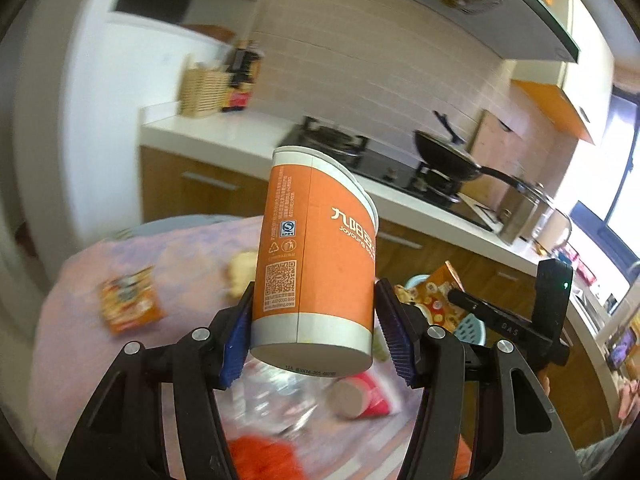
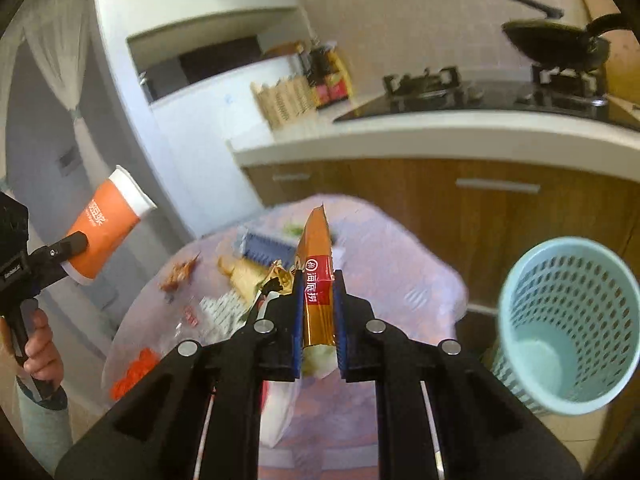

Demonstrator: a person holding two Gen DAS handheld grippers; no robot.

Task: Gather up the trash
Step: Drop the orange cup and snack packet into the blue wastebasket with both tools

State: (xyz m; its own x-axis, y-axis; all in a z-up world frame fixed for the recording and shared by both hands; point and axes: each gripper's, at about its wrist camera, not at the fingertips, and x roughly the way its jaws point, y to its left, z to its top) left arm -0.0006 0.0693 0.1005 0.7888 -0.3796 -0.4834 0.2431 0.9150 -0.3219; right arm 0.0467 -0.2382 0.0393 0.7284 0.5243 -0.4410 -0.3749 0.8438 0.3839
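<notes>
L gripper (image 1: 314,332) carries orange cup (image 1: 316,256) in the air, nothing around it; R gripper (image 2: 316,320) clamps a gold packet (image 2: 318,280) over the table (image 2: 400,264); blue basket (image 2: 568,332) off table's right edge, mouth open, unobstructed; table surface crowded w/ wrappers, red cup (image 1: 360,398), grey-blue box (image 2: 264,246); counter (image 2: 400,136) beyond the table, well apart.

Bright daylight, window (image 1: 624,184) glare, blurred background, fisheye edges.

orange paper cup (image 1: 316,256) and orange snack packet (image 2: 318,280), both held aloft.
</notes>
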